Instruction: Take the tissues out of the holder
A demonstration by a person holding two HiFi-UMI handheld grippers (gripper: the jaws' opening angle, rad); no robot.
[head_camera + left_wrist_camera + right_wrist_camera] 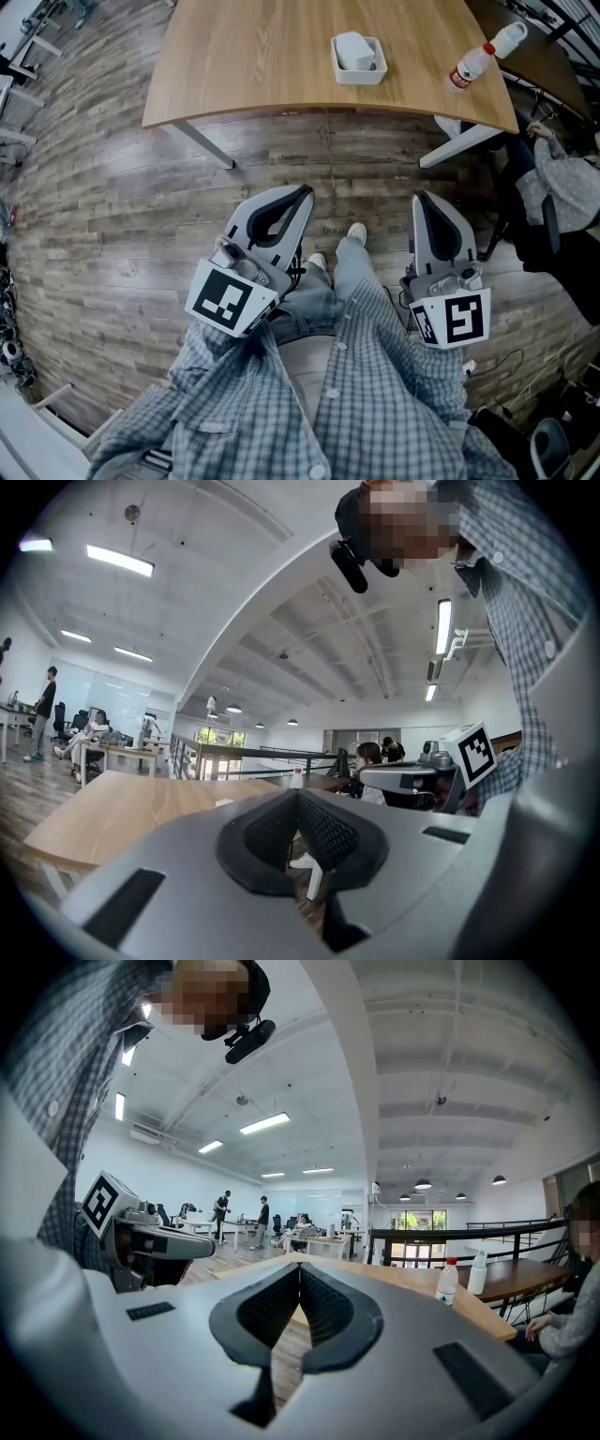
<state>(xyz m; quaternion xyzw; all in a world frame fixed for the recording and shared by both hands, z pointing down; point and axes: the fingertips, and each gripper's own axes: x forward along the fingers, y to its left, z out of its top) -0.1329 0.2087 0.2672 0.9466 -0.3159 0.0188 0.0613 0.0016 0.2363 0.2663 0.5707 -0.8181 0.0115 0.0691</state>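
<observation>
Tissues (353,50) sit in a white holder (361,78) toward the far side of a pale wooden worktop (253,66), well apart from the person who is to take them out. The operator, in a checked shirt, stands back on the plank floor (112,216), feet short of the worktop's near edge. Each hand carries a tool roughly level, pointed ahead toward the worktop.

The left tongs (304,193) are closed tip to tip. Their own camera shows the dark ribbed pads (328,832) meeting with nothing between them. The right tongs (421,199) are likewise pressed together and empty.

Carried closed and level, both tools look parked for the approach rather than set for a grasp. Neither is near the holder, so the removal appears not yet begun.

A red-capped bottle (469,67) stands near the worktop's right-hand end, well clear of the holder. It should not hamper a reach from the front. A seated person (562,187) occupies the space beyond that end.

The holder is open-topped and the tissues appear to rise above its rim, which suits the job. The stack could probably be pinched from above and lifted straight out, perhaps with the other tool steadying the light holder.
</observation>
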